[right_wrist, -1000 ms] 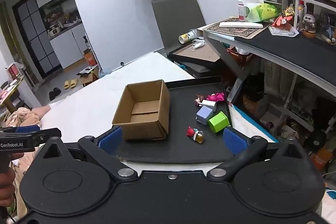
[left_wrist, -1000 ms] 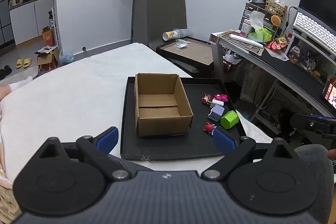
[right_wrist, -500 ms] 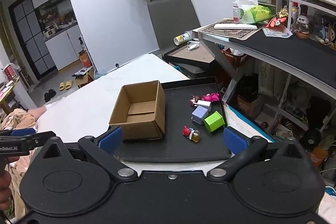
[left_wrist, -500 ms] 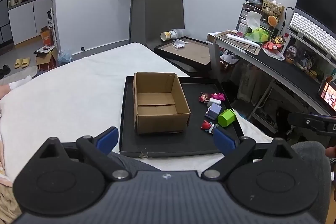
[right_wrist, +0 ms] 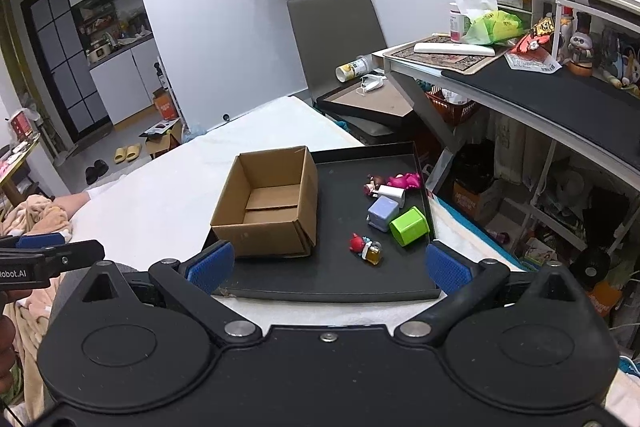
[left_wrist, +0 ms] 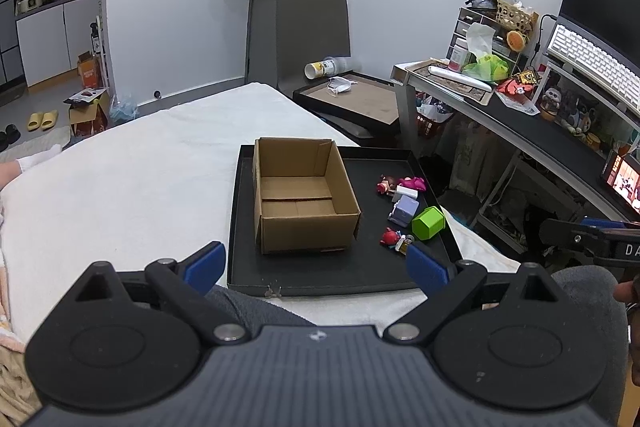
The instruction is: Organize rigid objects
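Note:
An empty open cardboard box (left_wrist: 300,199) (right_wrist: 270,203) stands on a black tray (left_wrist: 320,273) (right_wrist: 344,287) on the white bed. Right of the box lie small toys: a green cube (left_wrist: 428,223) (right_wrist: 409,226), a lavender block (left_wrist: 405,209) (right_wrist: 383,213), a pink figure (left_wrist: 412,182) (right_wrist: 403,180), a white piece (right_wrist: 391,193) and a red figure with a small amber bottle (left_wrist: 394,238) (right_wrist: 366,247). My left gripper (left_wrist: 316,267) is open and empty, held back from the tray's near edge. My right gripper (right_wrist: 328,267) is open and empty, also short of the tray.
A cluttered desk (right_wrist: 540,87) with a keyboard and monitor stands to the right. A second flat tray (left_wrist: 352,99) and a grey chair (left_wrist: 308,35) lie beyond the bed. Grey-clad knees (left_wrist: 256,307) sit just under the grippers.
Both grippers have drawn back and risen a little, so the tray and box look smaller and farther. Both stay open. Nothing on the tray has moved.

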A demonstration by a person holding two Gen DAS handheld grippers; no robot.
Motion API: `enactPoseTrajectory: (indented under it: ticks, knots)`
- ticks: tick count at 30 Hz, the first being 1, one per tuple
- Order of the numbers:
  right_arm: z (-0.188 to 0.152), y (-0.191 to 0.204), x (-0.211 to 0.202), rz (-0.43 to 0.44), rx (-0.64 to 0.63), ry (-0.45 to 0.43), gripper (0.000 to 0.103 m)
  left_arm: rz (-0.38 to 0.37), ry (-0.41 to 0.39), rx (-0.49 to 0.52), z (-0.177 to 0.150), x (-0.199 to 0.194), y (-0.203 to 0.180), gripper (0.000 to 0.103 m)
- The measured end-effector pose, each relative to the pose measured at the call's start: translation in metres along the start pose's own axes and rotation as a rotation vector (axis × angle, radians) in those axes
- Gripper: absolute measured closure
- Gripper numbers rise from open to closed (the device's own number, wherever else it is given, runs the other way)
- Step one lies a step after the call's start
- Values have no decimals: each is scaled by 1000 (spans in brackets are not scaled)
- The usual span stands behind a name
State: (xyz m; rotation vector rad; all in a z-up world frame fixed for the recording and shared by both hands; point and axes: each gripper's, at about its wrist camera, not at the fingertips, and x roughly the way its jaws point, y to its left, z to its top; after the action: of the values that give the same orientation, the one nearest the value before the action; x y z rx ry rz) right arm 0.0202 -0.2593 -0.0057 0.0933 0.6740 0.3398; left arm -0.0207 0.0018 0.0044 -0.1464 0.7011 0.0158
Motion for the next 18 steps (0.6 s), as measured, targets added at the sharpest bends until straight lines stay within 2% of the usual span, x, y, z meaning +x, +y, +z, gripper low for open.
enactPoseTrajectory:
  ticks: [18]
  knots:
    - [-1, -1, -1, -20, 7, -3, 0, 3, -11, 11, -3, -4, -4, 7]
